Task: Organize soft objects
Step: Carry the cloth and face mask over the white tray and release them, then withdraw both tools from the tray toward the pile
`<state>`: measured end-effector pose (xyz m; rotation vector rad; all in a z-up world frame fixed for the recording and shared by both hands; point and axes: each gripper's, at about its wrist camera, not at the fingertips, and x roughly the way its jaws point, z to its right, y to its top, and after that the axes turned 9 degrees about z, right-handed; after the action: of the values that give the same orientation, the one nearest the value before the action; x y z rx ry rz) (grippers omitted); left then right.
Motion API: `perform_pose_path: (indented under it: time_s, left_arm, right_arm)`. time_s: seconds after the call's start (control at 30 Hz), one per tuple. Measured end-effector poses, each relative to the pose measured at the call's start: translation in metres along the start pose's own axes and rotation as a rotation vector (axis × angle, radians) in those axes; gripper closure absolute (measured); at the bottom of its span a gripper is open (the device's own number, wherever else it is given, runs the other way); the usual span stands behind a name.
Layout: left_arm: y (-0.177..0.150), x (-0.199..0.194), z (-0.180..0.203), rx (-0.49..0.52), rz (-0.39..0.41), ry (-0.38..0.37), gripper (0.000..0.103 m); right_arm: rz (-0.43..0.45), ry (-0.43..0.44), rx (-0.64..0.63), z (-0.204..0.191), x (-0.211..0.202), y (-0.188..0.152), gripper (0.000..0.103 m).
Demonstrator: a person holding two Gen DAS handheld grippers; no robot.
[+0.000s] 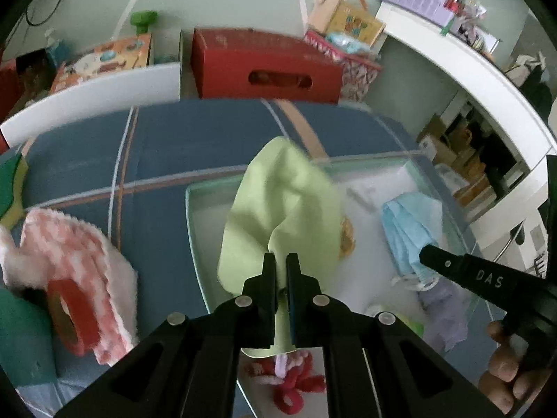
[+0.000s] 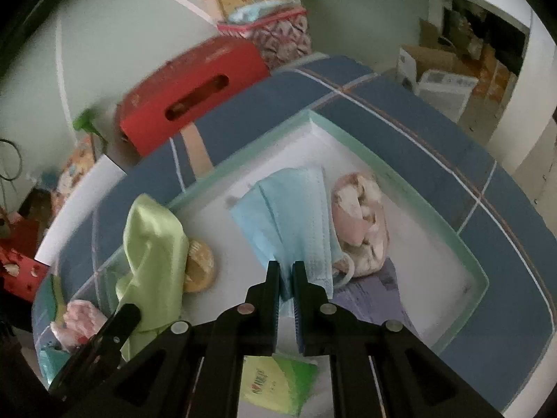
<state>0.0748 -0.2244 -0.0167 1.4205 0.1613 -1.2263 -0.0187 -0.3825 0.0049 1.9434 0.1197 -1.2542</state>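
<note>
On the bed (image 1: 87, 146), with its blue cover crossed by pale and brown stripes, a pink-and-white fluffy cloth (image 1: 69, 244) lies toward the left edge, a red tape roll (image 1: 75, 317) resting on it. Just right of that sits the clear tray (image 1: 195, 216) with its greenish rim. The left hand-held gripper (image 1: 281, 261) has its jaws pressed together on a light green cloth (image 1: 278, 209), which hangs over the tray's left side; a yellowish round item (image 2: 198, 264) lies in the tray just beside the cloth. Further right, the right hand-held gripper (image 2: 286, 268) pinches a blue face mask (image 2: 289, 216) near its lower edge, above the middle of the tray floor. Right of the mask, touching it, is a pinkish crumpled bundle (image 2: 362, 223), and a lilac cloth (image 2: 369, 299) lies below it. A green packet (image 2: 278, 383) sits at the tray's near edge. Behind the bed's far edge stands a red box (image 1: 257, 66).
</note>
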Motion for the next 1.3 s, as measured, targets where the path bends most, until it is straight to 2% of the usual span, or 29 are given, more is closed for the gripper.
perform_pose_path:
  time_s: [0.2,0.43,0.5,0.53,0.57,0.67,0.7,0.77,0.83,0.97,1.13,1.2,1.23,1.3]
  left_arm:
    - [-0.003,0.001,0.006,0.014,-0.063,-0.005,0.098]
    - [0.003,0.000,0.009,-0.009,-0.096,-0.046,0.095]
    - [0.005,-0.002,0.009,-0.015,-0.107,-0.040,0.082]
    - [0.007,-0.003,0.009,-0.020,-0.118,-0.031,0.066]
    - [0.008,-0.005,0.008,-0.031,-0.126,-0.025,0.055]
    - [0.009,-0.014,0.005,-0.057,-0.128,-0.027,0.054]
    - [0.011,-0.017,0.004,-0.058,-0.126,-0.020,0.054]
    - [0.013,-0.023,0.003,-0.060,-0.118,0.003,0.046]
    - [0.015,-0.027,-0.002,-0.081,-0.119,0.013,0.040]
    - [0.017,-0.029,-0.017,-0.149,-0.148,0.054,0.040]
    - [0.018,-0.032,-0.033,-0.188,-0.147,0.108,0.040]
    - [0.018,-0.034,-0.039,-0.207,-0.140,0.112,0.034]
    - [0.019,-0.035,-0.041,-0.217,-0.136,0.113,0.027]
    - [0.020,-0.039,-0.045,-0.230,-0.123,0.117,0.024]
  right_arm:
    - [-0.066,-0.030,-0.016,0.000,0.008,-0.005,0.093]
    - [-0.068,-0.033,-0.019,-0.002,0.004,-0.002,0.090]
    - [-0.067,-0.032,-0.008,0.000,0.002,-0.001,0.069]
    - [-0.069,-0.030,0.000,0.001,0.001,-0.001,0.063]
    - [-0.066,-0.027,0.005,0.001,0.000,-0.001,0.056]
    - [-0.053,-0.026,-0.003,-0.001,-0.005,0.000,0.054]
    - [-0.046,-0.028,-0.011,-0.002,-0.008,0.001,0.049]
    - [-0.039,-0.027,-0.018,-0.005,-0.010,0.001,0.040]
    - [-0.030,-0.021,-0.029,-0.008,-0.014,0.002,0.039]
    - [-0.021,-0.022,-0.041,-0.012,-0.016,0.003,0.024]
    - [-0.029,-0.031,-0.052,-0.014,-0.013,0.002,0.015]
    - [-0.032,-0.035,-0.057,-0.016,-0.012,0.001,0.013]
    - [-0.034,-0.036,-0.061,-0.016,-0.012,0.001,0.013]
    - [-0.036,-0.034,-0.072,-0.019,-0.011,0.000,0.013]
